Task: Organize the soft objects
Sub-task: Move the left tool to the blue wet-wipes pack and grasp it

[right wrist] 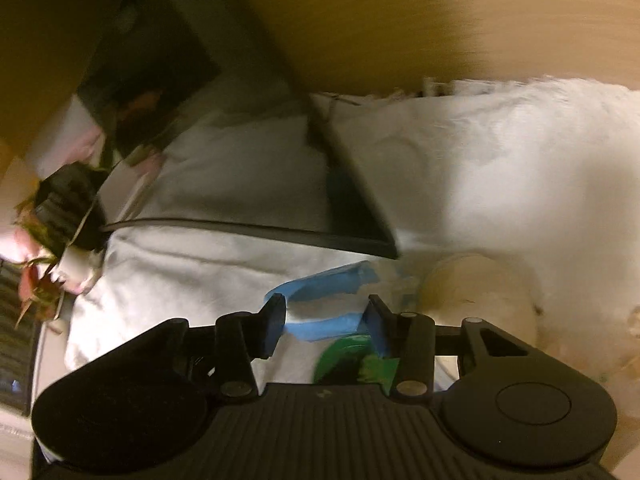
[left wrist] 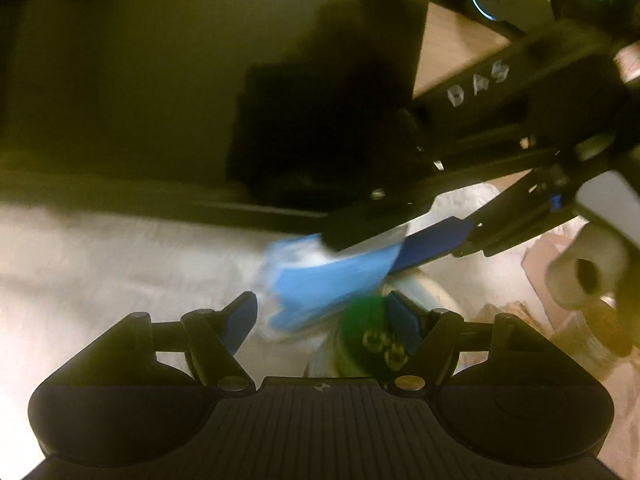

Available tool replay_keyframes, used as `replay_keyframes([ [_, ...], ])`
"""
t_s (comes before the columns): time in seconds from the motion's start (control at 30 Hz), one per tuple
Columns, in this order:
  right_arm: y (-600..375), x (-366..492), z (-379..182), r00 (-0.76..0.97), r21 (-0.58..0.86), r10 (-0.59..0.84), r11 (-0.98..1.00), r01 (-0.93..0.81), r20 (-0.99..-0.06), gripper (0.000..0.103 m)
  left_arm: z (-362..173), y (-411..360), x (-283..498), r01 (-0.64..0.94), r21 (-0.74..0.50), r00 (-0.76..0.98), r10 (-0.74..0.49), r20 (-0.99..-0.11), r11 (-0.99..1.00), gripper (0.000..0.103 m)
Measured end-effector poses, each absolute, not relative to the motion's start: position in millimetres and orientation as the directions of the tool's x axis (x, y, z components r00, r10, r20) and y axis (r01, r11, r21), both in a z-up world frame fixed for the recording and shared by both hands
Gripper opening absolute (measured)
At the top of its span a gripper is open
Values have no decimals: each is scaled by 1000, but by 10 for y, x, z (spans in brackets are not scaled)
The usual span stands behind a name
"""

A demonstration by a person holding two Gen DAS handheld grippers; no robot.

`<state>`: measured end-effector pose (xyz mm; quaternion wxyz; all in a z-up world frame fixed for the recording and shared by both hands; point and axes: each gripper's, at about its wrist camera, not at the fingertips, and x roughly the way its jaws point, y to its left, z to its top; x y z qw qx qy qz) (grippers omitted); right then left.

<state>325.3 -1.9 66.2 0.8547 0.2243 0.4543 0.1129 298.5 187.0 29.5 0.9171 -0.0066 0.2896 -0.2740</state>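
Note:
A soft blue-and-white pack (left wrist: 320, 284) hangs over the white bedding (left wrist: 100, 260). My right gripper (left wrist: 372, 252) reaches in from the upper right and is shut on its top edge. In the right wrist view the pack (right wrist: 332, 280) spans the gap between the right gripper's (right wrist: 324, 320) fingers. My left gripper (left wrist: 324, 316) stands open just below the pack, its pads apart from it. A blurred round green thing (left wrist: 360, 328) lies under the pack, and it also shows in the right wrist view (right wrist: 340, 356).
A cream roll (right wrist: 480, 292) and a fluffy white cover (right wrist: 520, 160) lie to the right. A dark flat panel (right wrist: 352, 200) and a cable rest on the bedding (right wrist: 220, 272). Pink flowers (right wrist: 44, 248) sit at the left. A white roll (left wrist: 584, 276) is at the right.

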Motion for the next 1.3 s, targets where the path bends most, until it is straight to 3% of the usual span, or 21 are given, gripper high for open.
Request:
replay_keyframes([
  [0.17,34,3305,721,529,511,444,859,-22,-723,44,312,1755,3161,473,-186,675,-490,-551,861,78],
  [0.27,-31,3251,847,536,503,455,862,-66,-711,44,301,1745,3175,493,-180,675,-504,-539,851,59],
  [0.33,-167,3139,1008,586,457,415,885,-83,-696,54,304,1802,3128,495,-192,677,-515,-526,847,58],
  [0.4,-288,3040,1134,645,328,281,943,-50,-711,82,305,1899,3088,483,-225,686,-525,-503,846,58],
  [0.43,-347,3018,1137,657,269,208,963,-8,-725,83,306,1935,3075,474,-240,689,-527,-498,847,58],
  [0.63,-457,3235,661,522,341,211,925,165,-826,83,334,1965,3048,454,-221,713,-500,-491,863,57],
  [0.9,-205,3510,327,437,184,73,959,216,-896,85,442,2092,2790,430,-212,742,-478,-470,877,57],
  [1.03,-273,3507,304,405,188,83,955,229,-911,84,460,2162,2697,408,-214,747,-459,-481,888,57],
  [1.2,-519,3259,495,434,265,156,943,202,-887,61,486,2244,2554,389,-241,751,-458,-476,889,56],
  [1.3,-660,3102,631,448,273,158,939,207,-880,57,485,2264,2461,386,-240,753,-454,-477,891,56],
])
